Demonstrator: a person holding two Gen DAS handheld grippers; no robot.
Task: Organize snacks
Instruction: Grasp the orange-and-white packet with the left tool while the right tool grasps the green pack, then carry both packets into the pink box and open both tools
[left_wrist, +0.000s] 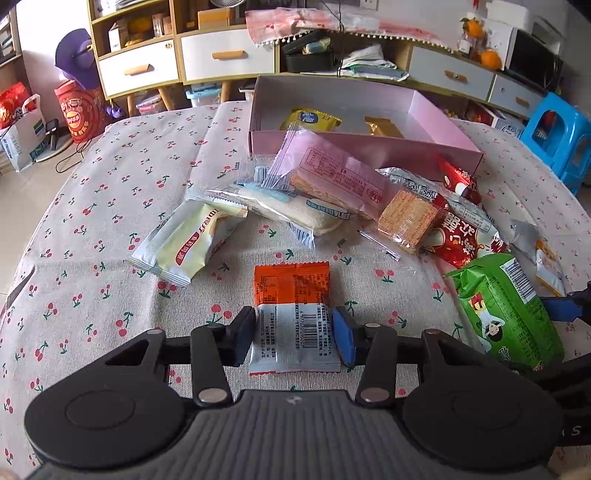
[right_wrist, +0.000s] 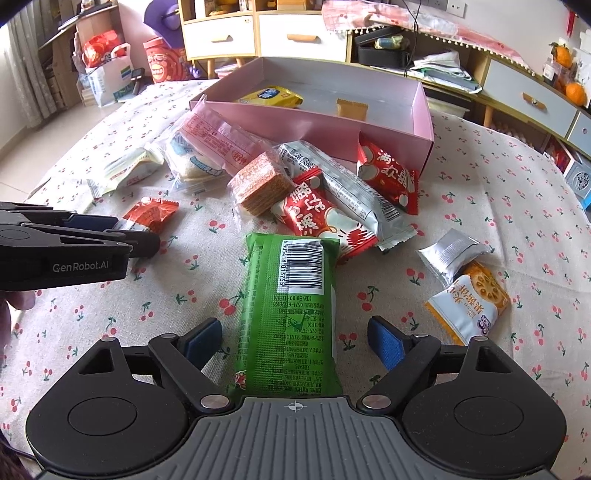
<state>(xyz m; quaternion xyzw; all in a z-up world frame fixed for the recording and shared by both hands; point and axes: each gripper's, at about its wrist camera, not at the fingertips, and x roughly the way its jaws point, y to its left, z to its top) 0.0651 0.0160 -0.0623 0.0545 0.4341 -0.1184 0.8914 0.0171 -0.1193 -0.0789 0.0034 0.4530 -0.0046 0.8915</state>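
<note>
Left fingers (left_wrist: 295, 332) pinching orange packet (left_wrist: 291, 291), right fingers (right_wrist: 293, 341) wide astride green packet (right_wrist: 291, 317), cherry-print tablecloth (left_wrist: 92, 221).

Orange-white packet (left_wrist: 293, 317) flat, green packet (right_wrist: 290, 314) lengthwise

The green packet (left_wrist: 506, 310) ran behind the gripper body at its near end in the right wrist view, so that end stayed hidden. In the left wrist view the right gripper (left_wrist: 569, 306) was cut off by the picture's right edge; only 1 blue pad showed. The gold packet (right_wrist: 351, 108) in the pink box (right_wrist: 280, 122) was partly hidden by the box's front wall. Print on every wrapper was too small to read.
</note>
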